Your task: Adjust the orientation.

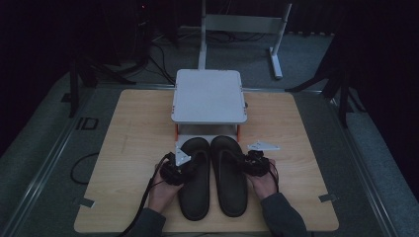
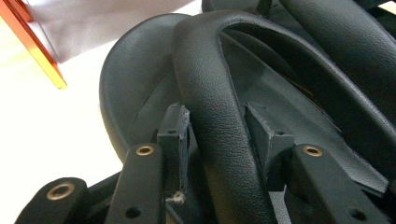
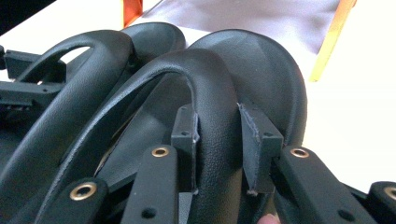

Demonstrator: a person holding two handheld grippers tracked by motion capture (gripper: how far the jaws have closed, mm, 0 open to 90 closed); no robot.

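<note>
Two black slippers lie side by side at the table's (image 1: 123, 148) 6 o'clock edge, toes pointing to 12 o'clock toward the white stand (image 1: 209, 96). The left gripper (image 1: 174, 170) sits at 9 o'clock of the left slipper (image 1: 195, 182), and in the left gripper view its pads (image 2: 173, 135) are closed on that slipper's strap (image 2: 210, 116). The right gripper (image 1: 254, 163) sits at 3 o'clock of the right slipper (image 1: 228, 177), its pads (image 3: 254, 140) clamped on the outer side of its strap (image 3: 212, 112). The step in hand looks like lifting the pair together, probably toward the stand. To do it well, keep both grips firm at mid-strap, raise both hands evenly so the soles stay level, and hold the slippers apart enough that they do not rub. The soft straps may flex, so lift slowly and clear the stand's orange legs (image 2: 32, 44).
</note>
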